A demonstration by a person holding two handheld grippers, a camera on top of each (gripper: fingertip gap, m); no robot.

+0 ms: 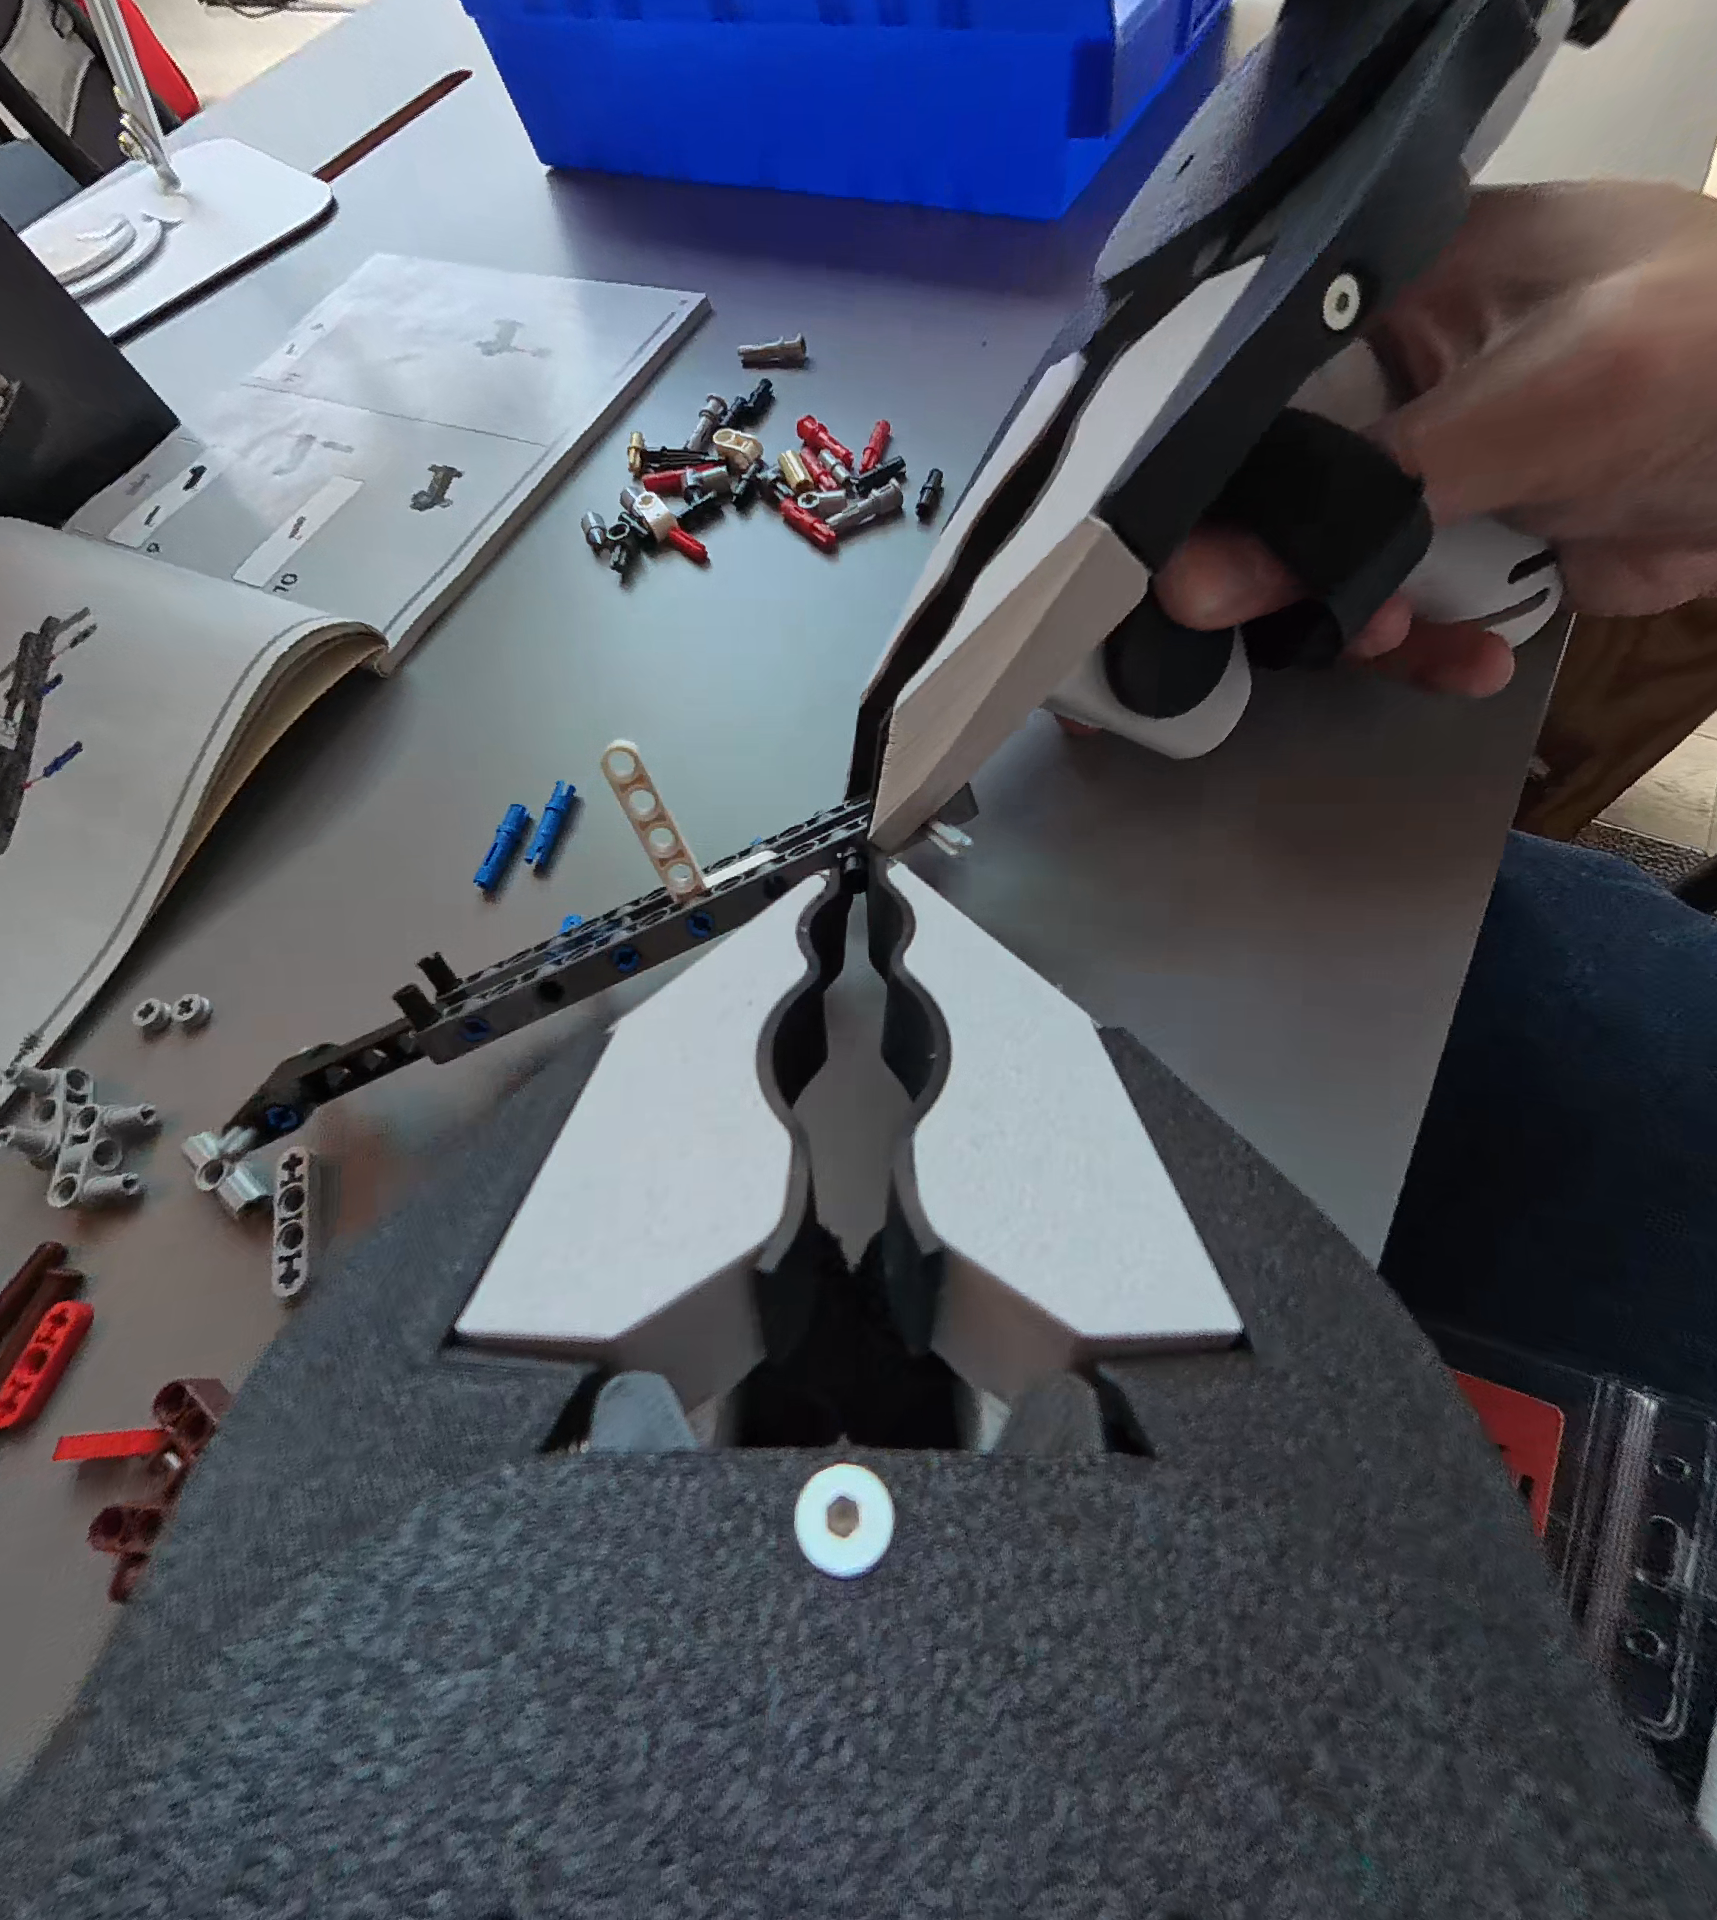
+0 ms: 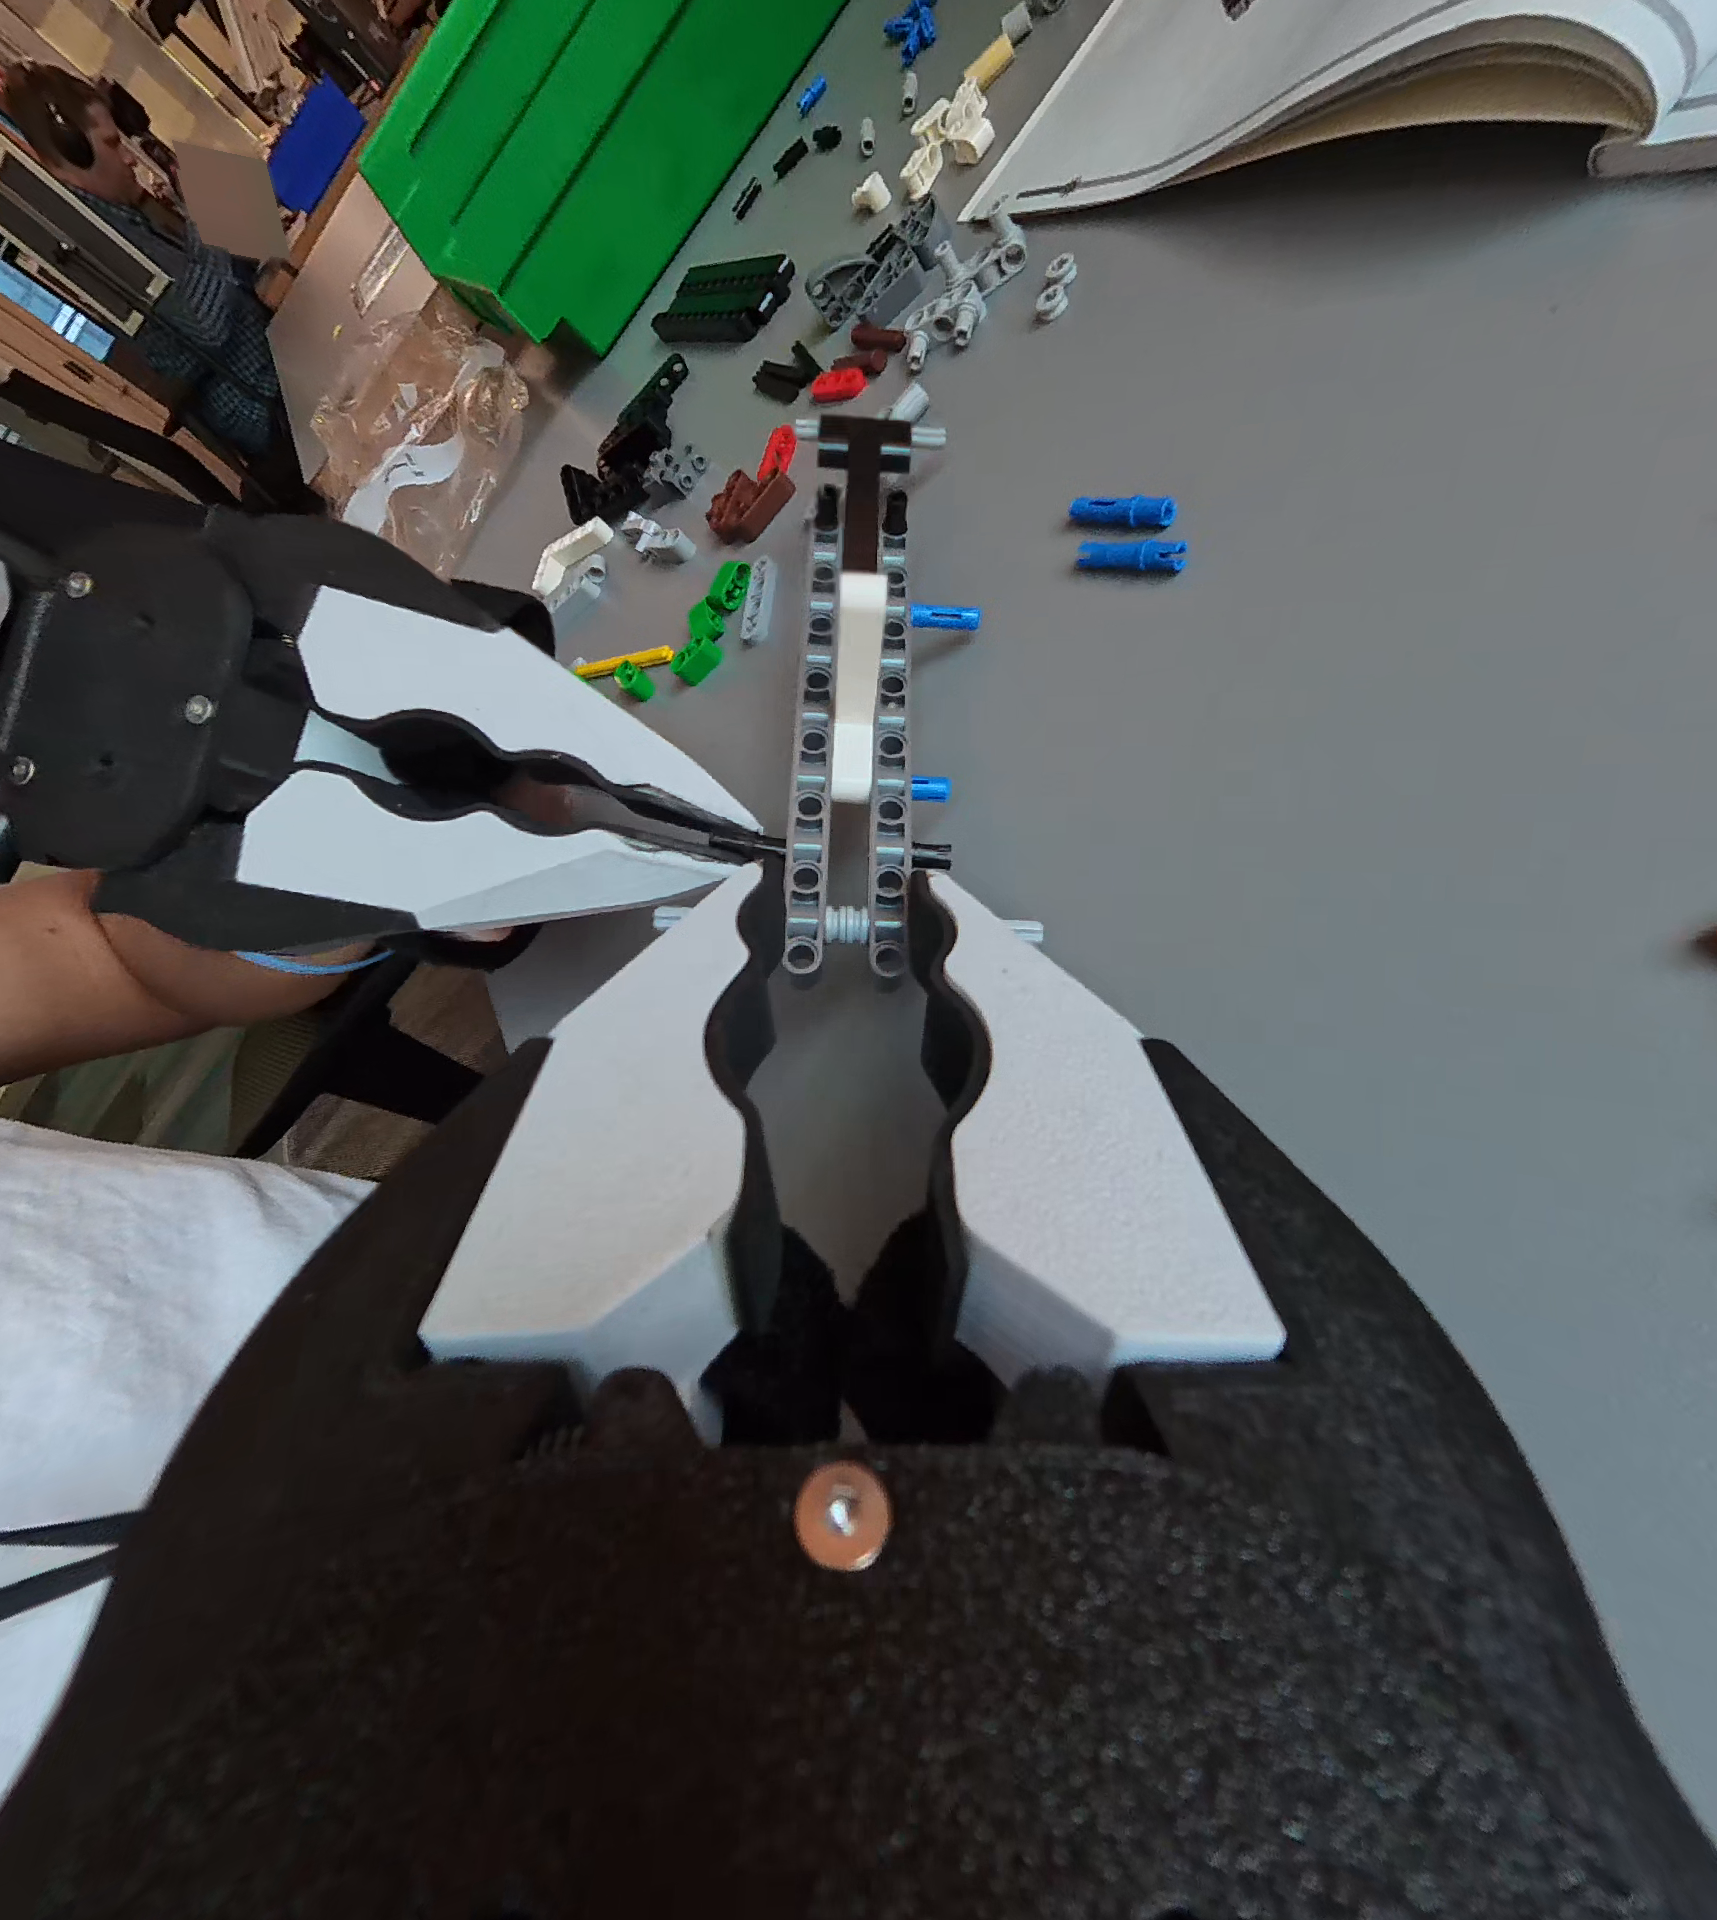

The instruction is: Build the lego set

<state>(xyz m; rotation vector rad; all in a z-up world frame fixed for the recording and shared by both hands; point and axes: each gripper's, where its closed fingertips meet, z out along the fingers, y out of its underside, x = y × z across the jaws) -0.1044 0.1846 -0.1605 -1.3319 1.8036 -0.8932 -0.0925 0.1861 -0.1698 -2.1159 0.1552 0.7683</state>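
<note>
A long dark grey beam assembly with blue pins and an upright tan beam is held off the table. In the right wrist view the assembly runs straight away from me, with a white piece between its two rails. My right gripper is shut on its near end and also shows in the left wrist view. My left gripper is shut on a small black pin and presses it against the assembly's side next to the right gripper. It enters the right wrist view from the left.
An open instruction booklet lies at the left. A pile of small pins and two blue pins lie beyond the assembly. Grey and red parts lie at the near left. A blue bin and a green bin stand at the back. Left and right tips are no more than a few centimetres apart.
</note>
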